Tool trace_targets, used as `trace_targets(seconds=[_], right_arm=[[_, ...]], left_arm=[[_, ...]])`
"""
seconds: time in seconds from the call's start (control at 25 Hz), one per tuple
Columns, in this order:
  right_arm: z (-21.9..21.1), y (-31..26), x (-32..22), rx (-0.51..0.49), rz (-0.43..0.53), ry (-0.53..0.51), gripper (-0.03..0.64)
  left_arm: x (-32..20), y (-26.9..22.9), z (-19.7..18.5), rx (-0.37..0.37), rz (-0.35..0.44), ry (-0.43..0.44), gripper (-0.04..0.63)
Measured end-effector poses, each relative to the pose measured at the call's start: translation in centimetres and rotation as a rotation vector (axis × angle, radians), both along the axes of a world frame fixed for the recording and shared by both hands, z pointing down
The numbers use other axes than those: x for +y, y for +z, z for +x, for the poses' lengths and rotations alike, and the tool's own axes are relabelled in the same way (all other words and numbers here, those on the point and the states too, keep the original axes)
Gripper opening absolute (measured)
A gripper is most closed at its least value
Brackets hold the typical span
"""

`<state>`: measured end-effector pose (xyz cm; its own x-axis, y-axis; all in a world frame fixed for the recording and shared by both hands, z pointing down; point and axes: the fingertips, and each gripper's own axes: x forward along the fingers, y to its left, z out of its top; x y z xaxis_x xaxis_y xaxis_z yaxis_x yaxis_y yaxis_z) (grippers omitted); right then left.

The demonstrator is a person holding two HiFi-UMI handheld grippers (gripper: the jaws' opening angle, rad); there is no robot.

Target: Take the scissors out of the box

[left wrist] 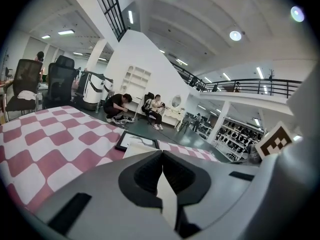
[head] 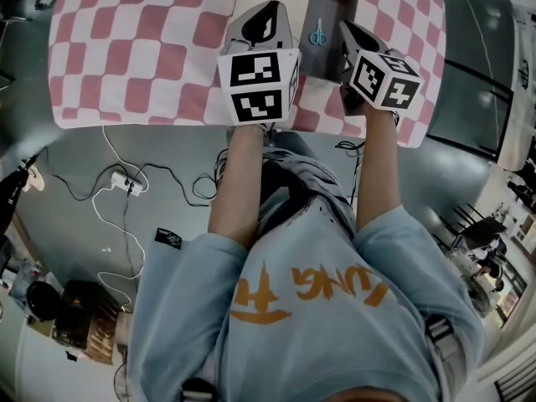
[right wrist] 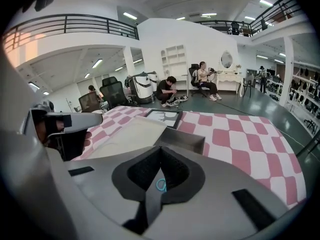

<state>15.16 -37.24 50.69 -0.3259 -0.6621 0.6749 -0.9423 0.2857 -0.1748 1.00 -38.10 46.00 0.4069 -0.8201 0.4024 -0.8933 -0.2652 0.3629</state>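
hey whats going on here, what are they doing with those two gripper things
A person holds a gripper in each hand over a table with a pink-and-white checked cloth. An open grey box sits on the cloth, and blue-handled scissors lie inside it. The left gripper and the right gripper hover at either side of the box, both with fingers shut and holding nothing. The scissors are not yet touched.

The tablecloth (head: 134,48) is pink-and-white checked, the box (head: 335,57) grey, the scissors (head: 318,36) blue.
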Motion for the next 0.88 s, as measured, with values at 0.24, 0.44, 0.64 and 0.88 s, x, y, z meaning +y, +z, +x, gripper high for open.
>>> trace_targets(seconds=[0.24,0.44,0.64,0.88], right_arm=[[-0.7,1.9,-0.8,0.068,-0.080,-0.019,0.000],[-1.6,3.0,-1.6,0.115,-0.140,-0.031,0.036],[-1.7,4.1,-1.8,0.162,-0.209,-0.045,0.070],[-1.8,5.7,-1.8,0.218,-0.299,-0.050,0.110]], left_arm=[[-0.8,0.5,0.1,0.021,-0.016,0.019,0.020],[-1.5,1.0,-0.5,0.031,-0.026,0.025,0.020],[-1.7,1.7,-1.3,0.046,-0.054,0.014,0.020],[-2.2,1.9,-1.5,0.062,-0.058,0.007,0.020]])
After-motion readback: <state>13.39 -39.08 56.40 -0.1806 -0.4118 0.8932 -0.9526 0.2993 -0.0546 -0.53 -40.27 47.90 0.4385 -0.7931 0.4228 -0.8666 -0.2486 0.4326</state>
